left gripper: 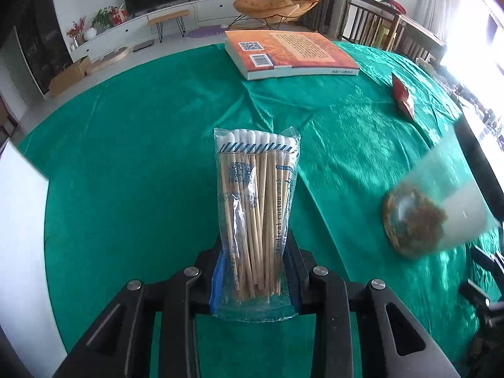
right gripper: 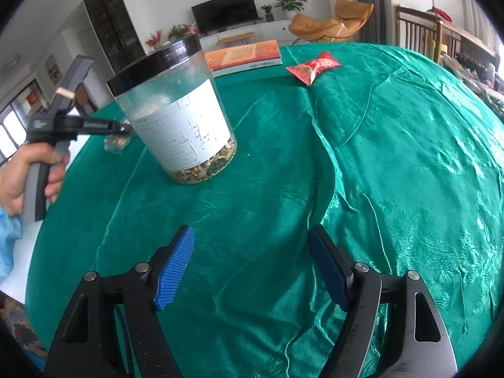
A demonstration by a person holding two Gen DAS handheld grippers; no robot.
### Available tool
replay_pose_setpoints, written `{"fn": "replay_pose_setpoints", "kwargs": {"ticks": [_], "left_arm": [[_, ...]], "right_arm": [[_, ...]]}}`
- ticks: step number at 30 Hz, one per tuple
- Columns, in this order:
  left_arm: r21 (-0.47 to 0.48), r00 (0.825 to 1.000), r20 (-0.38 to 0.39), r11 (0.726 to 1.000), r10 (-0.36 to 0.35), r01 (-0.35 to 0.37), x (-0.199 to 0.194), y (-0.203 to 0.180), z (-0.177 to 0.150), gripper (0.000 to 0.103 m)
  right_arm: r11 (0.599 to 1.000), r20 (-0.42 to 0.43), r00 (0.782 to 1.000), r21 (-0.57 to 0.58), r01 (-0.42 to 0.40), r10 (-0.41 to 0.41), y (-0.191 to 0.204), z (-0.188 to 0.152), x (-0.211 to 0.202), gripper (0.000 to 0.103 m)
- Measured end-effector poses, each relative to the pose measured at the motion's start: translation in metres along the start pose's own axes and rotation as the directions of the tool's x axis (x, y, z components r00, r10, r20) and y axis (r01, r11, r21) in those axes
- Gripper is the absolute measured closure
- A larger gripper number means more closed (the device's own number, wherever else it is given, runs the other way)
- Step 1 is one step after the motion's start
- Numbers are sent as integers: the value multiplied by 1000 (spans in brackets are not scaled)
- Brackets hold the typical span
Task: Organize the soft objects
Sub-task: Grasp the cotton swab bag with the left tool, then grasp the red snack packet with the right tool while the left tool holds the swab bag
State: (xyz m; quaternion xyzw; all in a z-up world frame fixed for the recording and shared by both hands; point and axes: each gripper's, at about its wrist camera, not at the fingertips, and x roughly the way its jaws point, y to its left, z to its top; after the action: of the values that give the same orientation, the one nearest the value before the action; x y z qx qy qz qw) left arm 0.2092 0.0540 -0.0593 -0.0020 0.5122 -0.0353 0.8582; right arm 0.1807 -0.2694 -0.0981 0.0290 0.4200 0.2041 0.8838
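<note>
My left gripper is shut on a clear plastic pack of cotton swabs, held upright above the green tablecloth, cotton tips pointing away. In the right wrist view the left gripper's body shows at the left, with the pack's end behind the jar. My right gripper is open and empty, blue pads wide apart, low over the cloth. A red soft packet lies at the far side of the table; it also shows in the left wrist view.
A clear jar with a black lid and white label, holding brown bits at the bottom, stands left of centre; it appears blurred in the left wrist view. An orange book lies at the far edge. The cloth is wrinkled.
</note>
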Motion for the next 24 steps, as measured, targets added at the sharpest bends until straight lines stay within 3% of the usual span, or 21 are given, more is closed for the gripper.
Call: {"fn": "replay_pose_setpoints", "kwargs": {"ticks": [2,3,4,6,8,10,15,24], "left_arm": [[-18,1000,6,1000,8,-8,-16,-1,-31,66],[-29,1000,9,999,13,-13,-19,-3,-44,51],[-39,1000,13,999,21,-20,-19,-5,-54,27],[-42,998,32,997,59,-58,-16,-8,-69,2],[-18,994,38,994,106,-105,-8,-14,-72,2],[-13,992,70,994,107,-106,-8,-14,-70,0],[-47,993,103,997,61,-57,-4,-7,-64,0],[-53,990,124,997,67,-61,3,-9,-62,0]], "right_arm": [[1000,1,1000,3,-2,2,0,0,0,25],[1000,1,1000,3,-2,2,0,0,0,25],[1000,2,1000,2,-2,2,0,0,0,25],[1000,1,1000,2,-2,2,0,0,0,25],[1000,2,1000,3,-3,3,0,0,0,25],[1000,2,1000,3,-3,3,0,0,0,25],[1000,1,1000,0,-1,1,1,0,0,25],[1000,-3,1000,-8,2,-2,2,-1,1,23]]}}
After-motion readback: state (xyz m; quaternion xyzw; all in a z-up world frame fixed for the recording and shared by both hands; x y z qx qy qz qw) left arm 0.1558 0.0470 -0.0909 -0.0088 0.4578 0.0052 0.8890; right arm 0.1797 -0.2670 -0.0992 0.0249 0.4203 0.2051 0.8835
